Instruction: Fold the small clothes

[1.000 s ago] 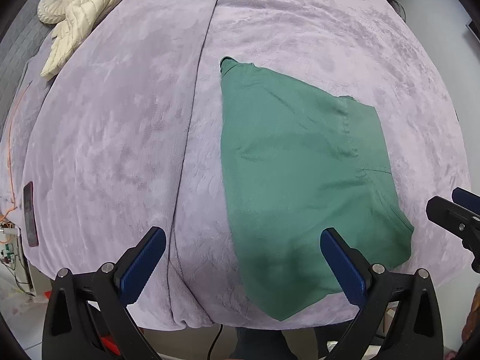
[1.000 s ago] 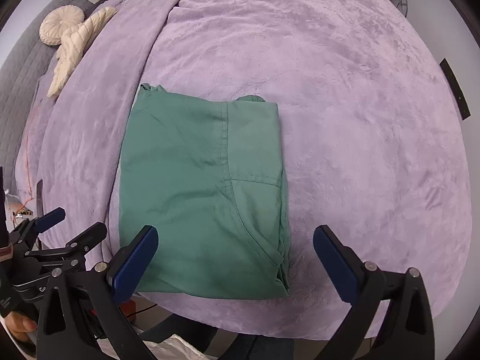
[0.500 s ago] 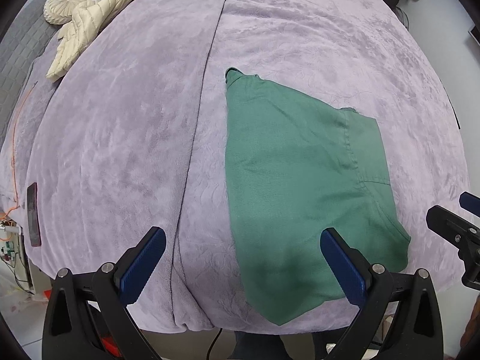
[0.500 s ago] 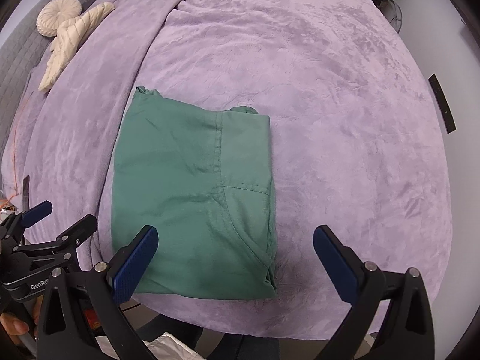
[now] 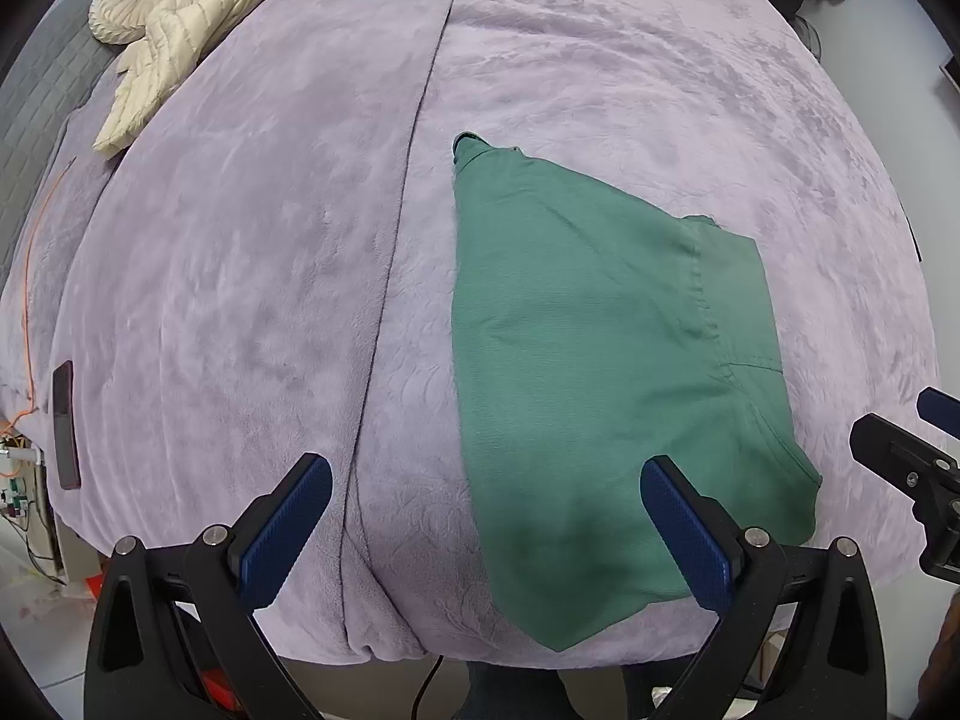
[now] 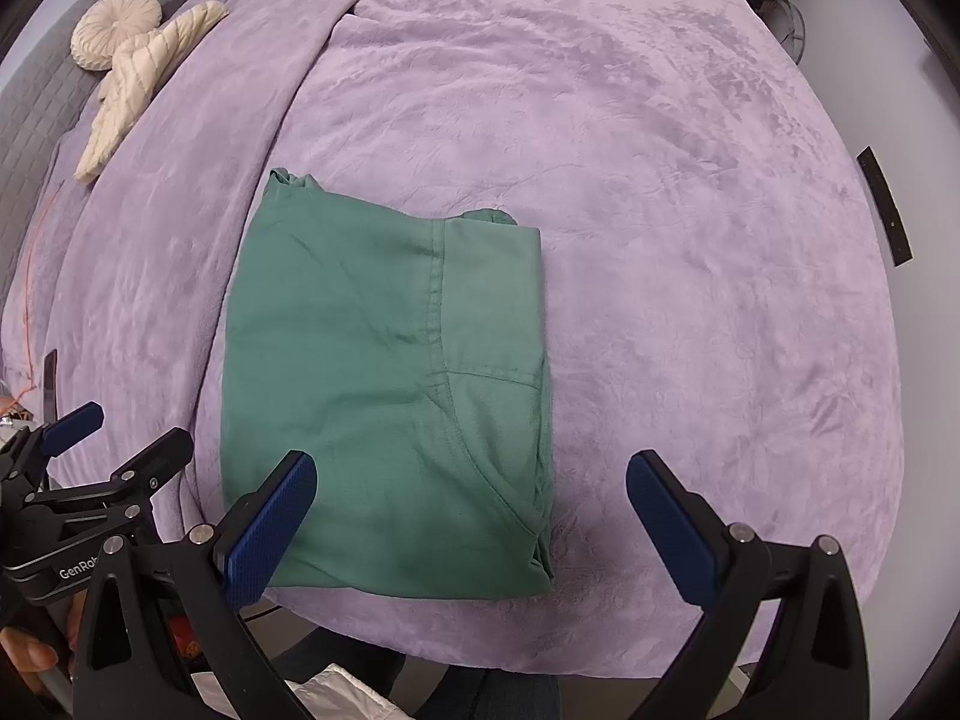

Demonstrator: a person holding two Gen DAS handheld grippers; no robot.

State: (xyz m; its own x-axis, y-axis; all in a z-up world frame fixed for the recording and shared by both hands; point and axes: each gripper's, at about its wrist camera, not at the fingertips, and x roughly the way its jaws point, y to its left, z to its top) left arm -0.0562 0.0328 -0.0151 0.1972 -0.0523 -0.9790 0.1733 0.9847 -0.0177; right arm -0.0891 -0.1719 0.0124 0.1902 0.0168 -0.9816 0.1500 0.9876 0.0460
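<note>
A green garment point(image 5: 606, 372) point(image 6: 390, 396) lies folded into a flat rectangle on the purple blanket point(image 5: 240, 276) point(image 6: 690, 240), near the bed's front edge. My left gripper point(image 5: 486, 528) hangs open above the front edge, its right pad over the garment's near left part. My right gripper point(image 6: 471, 522) is open too and holds nothing; its left pad sits over the garment's near edge, its right pad over bare blanket. Each gripper shows at the side of the other's view: the right gripper point(image 5: 918, 450) and the left gripper point(image 6: 90, 462).
A cream round cushion point(image 5: 141, 0) point(image 6: 114, 36) and a cream quilted garment point(image 5: 174, 54) point(image 6: 144, 84) lie at the far left of the bed. A dark strip point(image 5: 65, 420) lies at the left edge, another dark strip point(image 6: 885, 204) at the right. A blanket seam point(image 5: 396, 252) runs front to back.
Both grippers have drawn back and up a little from the garment, so it sits farther in both views. The garment itself has not moved. Both stay open.
</note>
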